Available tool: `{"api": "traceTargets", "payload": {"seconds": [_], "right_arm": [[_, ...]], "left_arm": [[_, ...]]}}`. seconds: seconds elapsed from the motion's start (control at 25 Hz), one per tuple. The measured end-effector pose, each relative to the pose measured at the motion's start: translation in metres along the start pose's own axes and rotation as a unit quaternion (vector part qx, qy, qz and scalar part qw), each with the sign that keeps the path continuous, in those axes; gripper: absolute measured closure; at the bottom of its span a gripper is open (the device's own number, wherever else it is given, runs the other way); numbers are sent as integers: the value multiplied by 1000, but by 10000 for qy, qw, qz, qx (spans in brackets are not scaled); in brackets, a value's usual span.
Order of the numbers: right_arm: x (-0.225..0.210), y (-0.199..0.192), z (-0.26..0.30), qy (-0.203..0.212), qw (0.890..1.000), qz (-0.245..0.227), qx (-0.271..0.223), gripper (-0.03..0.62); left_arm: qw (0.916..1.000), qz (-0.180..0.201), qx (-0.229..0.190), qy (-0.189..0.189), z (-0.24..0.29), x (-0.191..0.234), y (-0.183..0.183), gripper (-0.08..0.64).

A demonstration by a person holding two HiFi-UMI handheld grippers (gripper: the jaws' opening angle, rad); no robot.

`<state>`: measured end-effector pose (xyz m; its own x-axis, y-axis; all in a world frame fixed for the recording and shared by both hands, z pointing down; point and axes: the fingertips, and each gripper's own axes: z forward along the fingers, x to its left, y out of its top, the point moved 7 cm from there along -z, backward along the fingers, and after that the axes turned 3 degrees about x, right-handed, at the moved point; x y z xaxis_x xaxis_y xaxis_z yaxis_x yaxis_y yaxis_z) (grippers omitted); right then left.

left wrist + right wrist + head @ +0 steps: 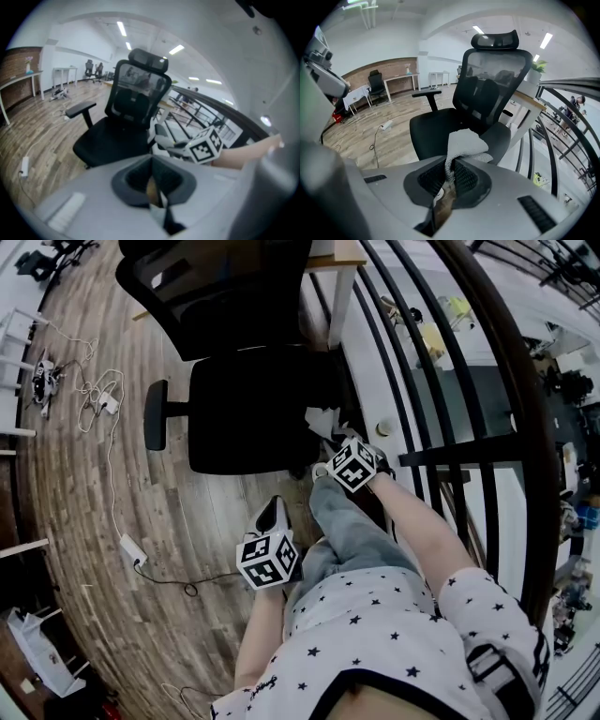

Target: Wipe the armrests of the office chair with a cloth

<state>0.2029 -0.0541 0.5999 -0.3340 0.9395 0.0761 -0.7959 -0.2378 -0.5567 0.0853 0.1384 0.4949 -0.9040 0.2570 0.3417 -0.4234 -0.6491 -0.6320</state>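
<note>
Nearest, at six o'clock in the head view, a star-print shirt (375, 634) and a leg in jeans (347, 531) fill the lower frame; the left gripper (153, 172) hangs beside that leg, its jaws pressed together with nothing between them; the right gripper (451, 165) is further out, at about two o'clock from the left one, its jaws clamped on a white cloth (465, 143) that bunches up just past the tips.

The cloth hovers over the three o'clock side of the seat (246, 409) of the black office chair (487, 98); whether it touches the chair cannot be told. The chair's left armrest (155, 415) stands out at nine o'clock from the seat, well apart from both grippers; the mesh backrest (492, 79) rises at twelve o'clock, with the headrest (494, 40) on top.

Behind the backrest stands a pale desk (529, 101) with a potted plant (536, 68) on it; a dark railing (487, 381) curves along at three o'clock. On the wooden floor (94, 493), a white power strip (131, 549) lies at eight o'clock, and loose cables (98, 390) lie at ten.
</note>
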Motion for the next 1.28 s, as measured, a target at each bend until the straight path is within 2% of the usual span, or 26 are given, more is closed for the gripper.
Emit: {"api": "traceTargets", "payload": {"seconds": [0.68, 1.08, 1.28], "right_arm": [[76, 26, -82, 312, 9945, -166, -989, 563], [119, 39, -115, 568, 9880, -345, -1392, 561], [140, 52, -129, 634, 9811, -454, -1770, 562]], "left_arm": [[9957, -524, -552, 521, -71, 19, -43, 554], [9895, -829, -856, 813, -111, 32, -62, 554], [9846, -986, -1051, 992, -134, 45, -70, 554]]}}
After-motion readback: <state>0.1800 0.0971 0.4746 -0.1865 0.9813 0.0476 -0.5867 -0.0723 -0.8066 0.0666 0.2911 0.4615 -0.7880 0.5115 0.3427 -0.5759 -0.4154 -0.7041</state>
